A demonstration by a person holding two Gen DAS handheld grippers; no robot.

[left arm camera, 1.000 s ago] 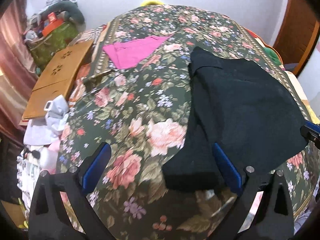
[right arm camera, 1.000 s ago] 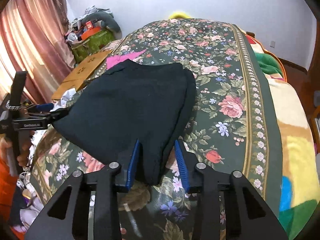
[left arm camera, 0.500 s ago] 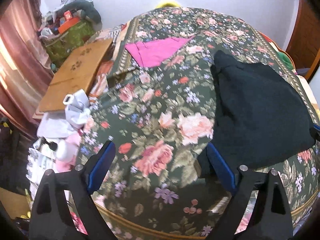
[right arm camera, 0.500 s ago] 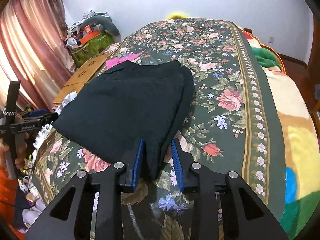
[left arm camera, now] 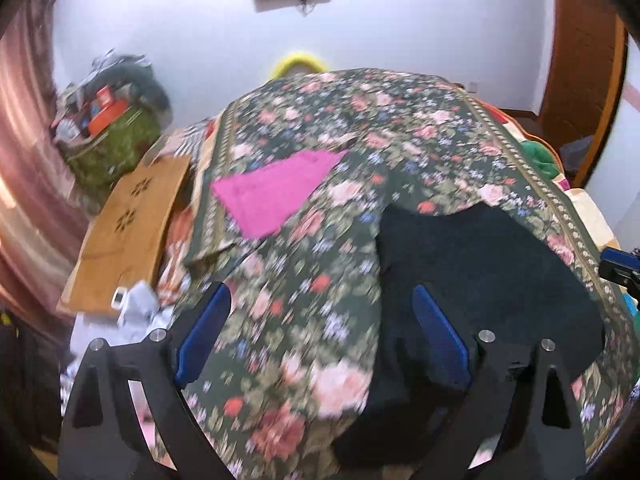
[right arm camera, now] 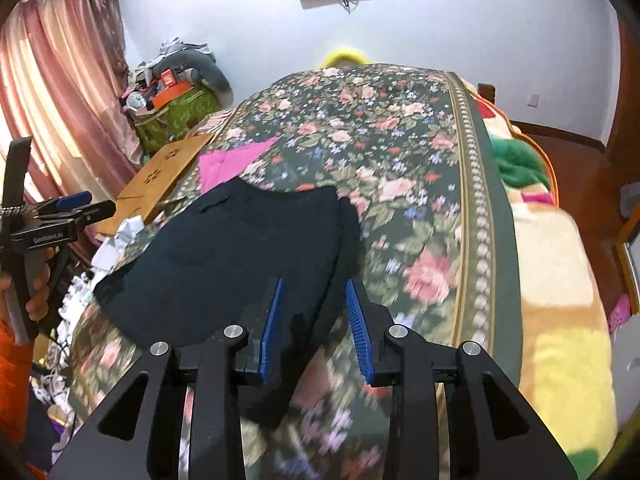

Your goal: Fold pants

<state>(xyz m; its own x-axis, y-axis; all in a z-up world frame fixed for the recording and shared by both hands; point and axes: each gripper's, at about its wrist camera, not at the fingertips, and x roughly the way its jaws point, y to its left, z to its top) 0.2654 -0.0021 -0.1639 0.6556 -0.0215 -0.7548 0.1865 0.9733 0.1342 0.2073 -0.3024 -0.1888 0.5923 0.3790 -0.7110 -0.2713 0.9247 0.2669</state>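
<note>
The black pants (right arm camera: pixel 224 256) lie folded on the bed (right arm camera: pixel 420 208). Left gripper (left arm camera: pixel 320 336) fingers gape wide, holding nothing; right gripper (right arm camera: pixel 314 328) fingers, just opening, stand narrow, straddling the near corner without pinching it, probably releasing.

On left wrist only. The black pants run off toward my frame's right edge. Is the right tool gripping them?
Observer: It looks unclamped. The right tool straddles the near edge of the pants. Its jaws have just been opening, and there is a gap between the cloth and the right pad.
Operator: Are the pants flat on that side?
Observer: Mostly flat on the bedspread, with a doubled layer along their right edge.
Operator: Anything hanging?
Observer: Yes, a strip of the pants drapes down toward the camera, past the tool's fingers.
</note>
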